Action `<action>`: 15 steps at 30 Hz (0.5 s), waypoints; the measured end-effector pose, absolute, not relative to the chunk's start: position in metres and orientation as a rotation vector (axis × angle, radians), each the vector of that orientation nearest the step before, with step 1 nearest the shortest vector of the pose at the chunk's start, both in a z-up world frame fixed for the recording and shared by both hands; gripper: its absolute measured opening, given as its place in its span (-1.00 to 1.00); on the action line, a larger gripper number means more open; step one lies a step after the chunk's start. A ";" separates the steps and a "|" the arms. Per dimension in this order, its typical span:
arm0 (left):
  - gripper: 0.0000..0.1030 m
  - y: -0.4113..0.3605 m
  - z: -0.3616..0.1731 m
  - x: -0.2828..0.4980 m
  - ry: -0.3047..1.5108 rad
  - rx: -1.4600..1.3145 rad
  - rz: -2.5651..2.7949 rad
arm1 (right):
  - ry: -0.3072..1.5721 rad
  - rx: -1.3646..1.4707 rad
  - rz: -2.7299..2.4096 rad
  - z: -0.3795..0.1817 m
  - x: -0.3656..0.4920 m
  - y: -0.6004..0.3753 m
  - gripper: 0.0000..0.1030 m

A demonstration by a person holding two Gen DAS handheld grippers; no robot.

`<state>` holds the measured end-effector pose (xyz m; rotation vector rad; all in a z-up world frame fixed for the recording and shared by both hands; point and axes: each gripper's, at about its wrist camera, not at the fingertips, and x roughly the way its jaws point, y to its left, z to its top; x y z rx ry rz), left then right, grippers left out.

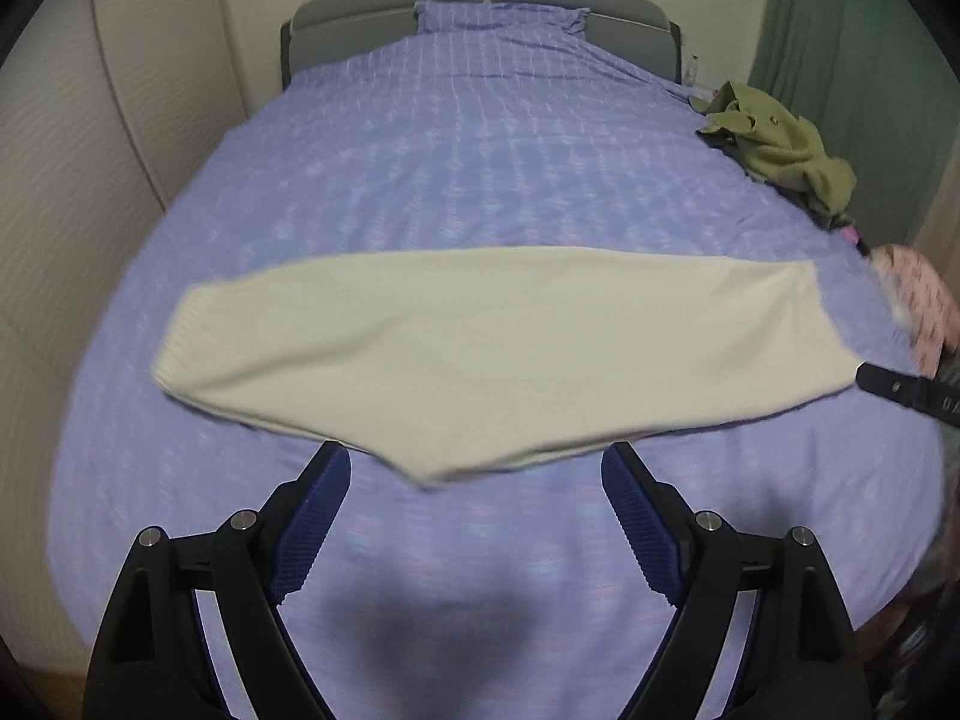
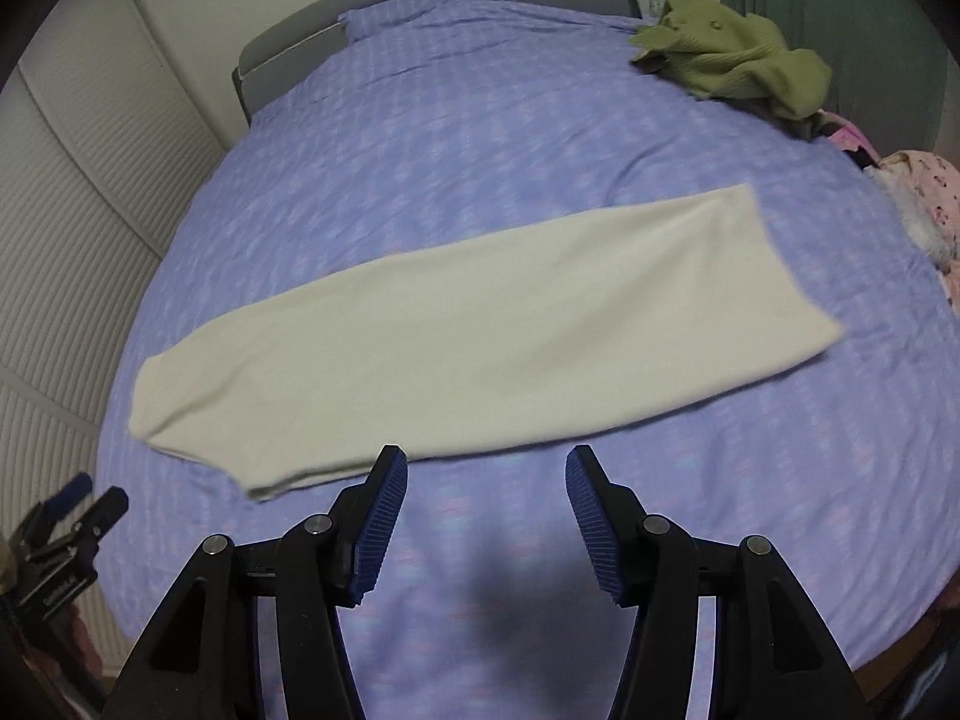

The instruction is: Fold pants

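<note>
Pants [image 1: 498, 360]: cream, folded lengthwise, flat across the bed [image 1: 456, 144]. My left gripper [image 1: 476, 468] and right gripper [image 2: 486, 468] hover above, angled downward, jaws apart, empty.

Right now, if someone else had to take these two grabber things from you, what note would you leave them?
Left gripper: open, empty, above the bed.
Right gripper: open, empty, above the bed.
Cream pants: lying flat across the purple bedspread as one long strip, apparently folded lengthwise already; neither gripper touches them.
Green garment: bunched near the bed's far right edge, untouched.
Done: the lengthwise fold, it seems.
Left: probably fold the strip end to end, bringing one short end over the other, then smooth it.
</note>
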<state>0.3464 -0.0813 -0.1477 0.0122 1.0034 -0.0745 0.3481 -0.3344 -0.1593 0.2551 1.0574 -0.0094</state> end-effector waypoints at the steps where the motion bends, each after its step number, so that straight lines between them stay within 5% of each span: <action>1: 0.68 -0.100 -0.149 0.346 1.015 -0.029 -0.083 | 1.046 0.252 -0.003 -0.157 0.350 -0.352 0.10; 15: 0.71 -0.318 -0.172 0.390 1.041 0.081 -0.125 | 1.090 0.325 -0.041 -0.220 0.392 -0.563 0.10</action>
